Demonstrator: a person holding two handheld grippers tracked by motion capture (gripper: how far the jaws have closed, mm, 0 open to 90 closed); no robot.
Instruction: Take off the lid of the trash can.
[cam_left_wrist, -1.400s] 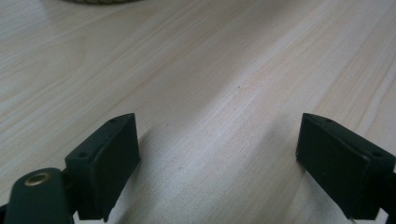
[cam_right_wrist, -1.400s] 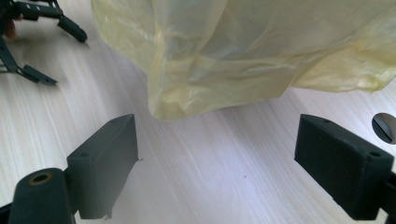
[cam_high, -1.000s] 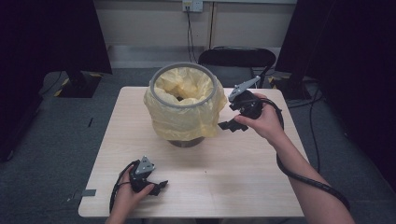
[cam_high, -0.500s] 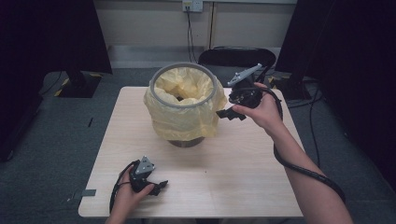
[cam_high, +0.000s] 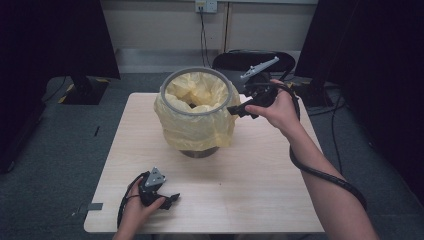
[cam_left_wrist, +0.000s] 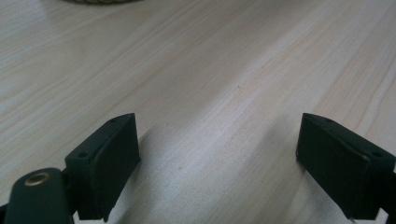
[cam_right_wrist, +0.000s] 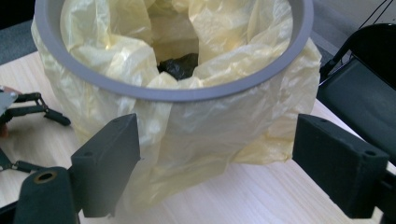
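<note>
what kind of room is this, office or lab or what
Probably a lab or recording room rather than a home: a bare wooden table on grey carpet, dark curtains at both sides, a wall socket with a cable, and an office chair behind the bin with its yellow bag.

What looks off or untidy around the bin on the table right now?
The yellow plastic liner sags unevenly below the grey ring of the round bin, bunched and crumpled; something dark lies inside. Nothing has spilled on the wooden table.
</note>
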